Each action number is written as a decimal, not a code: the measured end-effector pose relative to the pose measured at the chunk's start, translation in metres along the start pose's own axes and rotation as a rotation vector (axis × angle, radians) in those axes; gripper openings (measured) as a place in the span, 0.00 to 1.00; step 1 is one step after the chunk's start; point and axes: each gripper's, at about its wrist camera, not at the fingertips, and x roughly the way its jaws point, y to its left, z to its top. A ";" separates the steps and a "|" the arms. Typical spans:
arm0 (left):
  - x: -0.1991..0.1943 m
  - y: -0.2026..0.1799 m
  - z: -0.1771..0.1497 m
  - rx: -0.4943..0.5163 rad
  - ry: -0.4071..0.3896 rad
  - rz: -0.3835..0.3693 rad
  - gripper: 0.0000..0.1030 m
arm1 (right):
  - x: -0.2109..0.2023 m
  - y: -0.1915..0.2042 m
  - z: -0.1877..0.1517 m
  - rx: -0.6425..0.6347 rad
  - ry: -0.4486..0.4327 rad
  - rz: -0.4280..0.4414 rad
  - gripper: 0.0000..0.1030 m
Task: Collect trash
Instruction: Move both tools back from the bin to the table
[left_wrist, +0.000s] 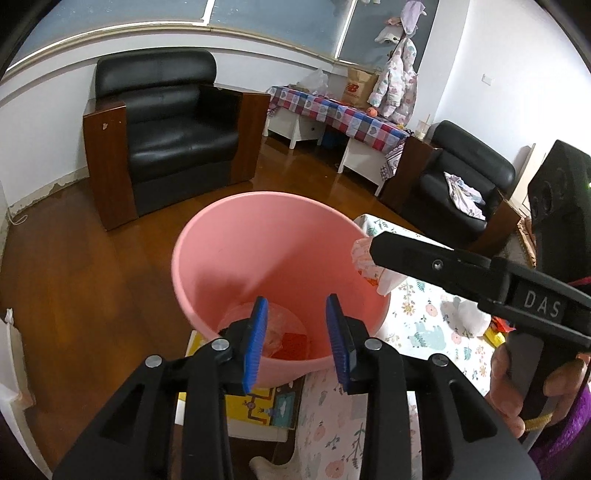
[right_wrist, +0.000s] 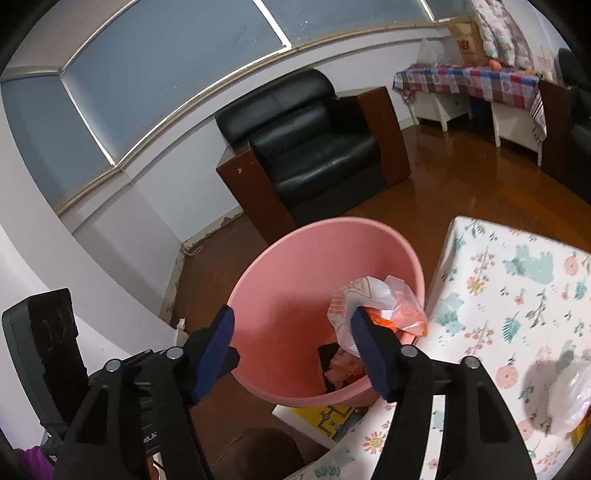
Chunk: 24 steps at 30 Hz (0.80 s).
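While a black leather armchair (left_wrist: 166, 122) with wooden sides fills the upper left of the left wrist view, a second black armchair (left_wrist: 461, 184) sits at the right edge, and a low bench draped in a checked cloth (left_wrist: 340, 110) runs between them along the white wall. A wooden floor (left_wrist: 74, 266) spreads across the middle of the frame. At lower right lies the worktop (right_wrist: 517, 295), covered in a white cloth printed with flowers and animals, with a crumpled clear plastic bag (right_wrist: 569, 395) on it near the right edge of the right wrist view. A pink plastic bucket (left_wrist: 258, 240) stands at centre frame, just beside the worktop's edge, on a yellow-printed board (right_wrist: 332, 417). Inside it, red and pale trash (left_wrist: 291, 339) lies on the bottom. A crumpled wrapper with orange print (right_wrist: 369, 295) hangs at the bucket's mouth by its right wall, touching the inner face of the right claw's right-hand finger; whether it rests on anything else cannot be told. The right claw (right_wrist: 291, 354) stands wide over the bucket, nothing pressed between its blue pads. The left claw (left_wrist: 297, 343), at bottom centre of its own view, is parted at a middling width above the bucket's near rim, holding nothing. A hand (left_wrist: 517, 384) grips the right claw's handle at lower right.
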 end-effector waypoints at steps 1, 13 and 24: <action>-0.001 0.000 -0.001 -0.002 -0.001 -0.001 0.32 | 0.002 -0.001 -0.002 0.006 0.005 0.008 0.69; -0.015 0.009 -0.012 -0.024 -0.021 0.002 0.32 | 0.025 0.001 -0.020 0.003 0.029 0.126 0.75; -0.020 0.009 -0.016 -0.016 -0.015 -0.006 0.32 | 0.001 -0.005 -0.041 0.013 0.046 0.096 0.75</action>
